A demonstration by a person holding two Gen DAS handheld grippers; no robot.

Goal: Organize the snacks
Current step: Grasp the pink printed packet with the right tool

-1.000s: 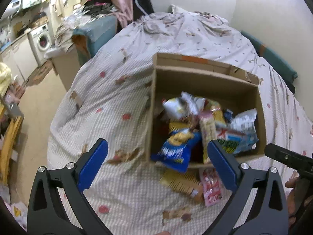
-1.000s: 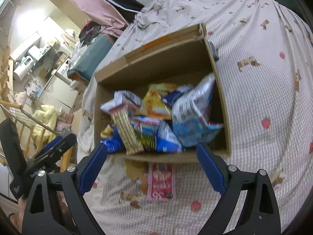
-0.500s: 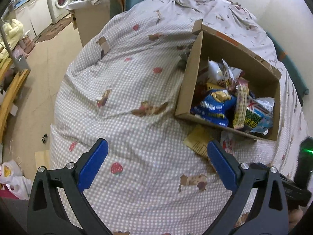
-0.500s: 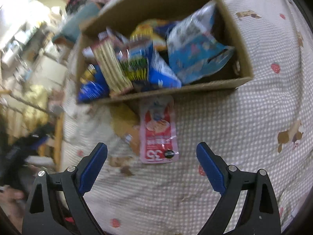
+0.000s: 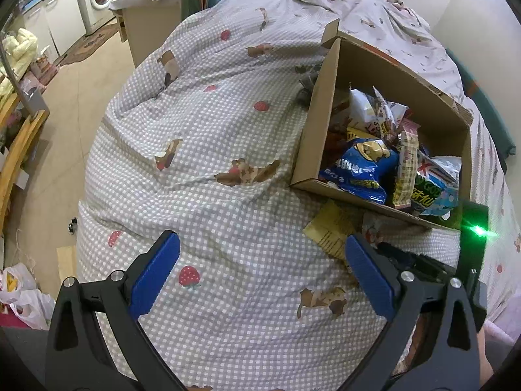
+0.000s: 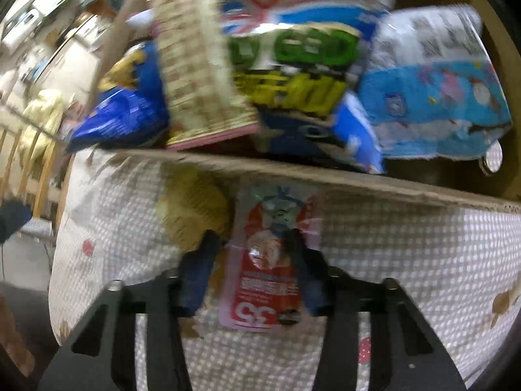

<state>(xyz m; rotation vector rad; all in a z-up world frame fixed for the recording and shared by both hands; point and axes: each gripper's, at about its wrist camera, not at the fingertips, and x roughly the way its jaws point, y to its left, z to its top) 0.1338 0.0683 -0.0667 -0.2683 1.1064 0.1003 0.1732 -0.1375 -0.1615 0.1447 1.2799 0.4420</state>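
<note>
Taking the cardboard box (image 5: 329, 107) as our landmark and reading from its left, we keep the left gripper (image 5: 260, 273) out over the checked bedcover (image 5: 202, 104), well to the left of and nearer us than the box, its blue jaws spread wide with nothing between them; we judge it waits there so as not to crowd the other arm. Just in front of the box's near wall lies a yellow packet (image 5: 329, 231), flat on the cover, and touching its right edge is the red-and-white pouch (image 6: 270, 260), also outside the box. Our right gripper (image 6: 254, 257) is down on that pouch, jaws drawn in narrow on either side of it and seemingly closing on it; the right wrist view is blurred, so we cannot tell how firm the hold is. Inside the box, a blue bag (image 5: 358, 166), a checked stick pack (image 5: 405, 166) and a green-lettered bag (image 6: 293, 65) lean over the near wall, heaped loosely, so the pouch probably slid out and we mean to lift it back in.
</note>
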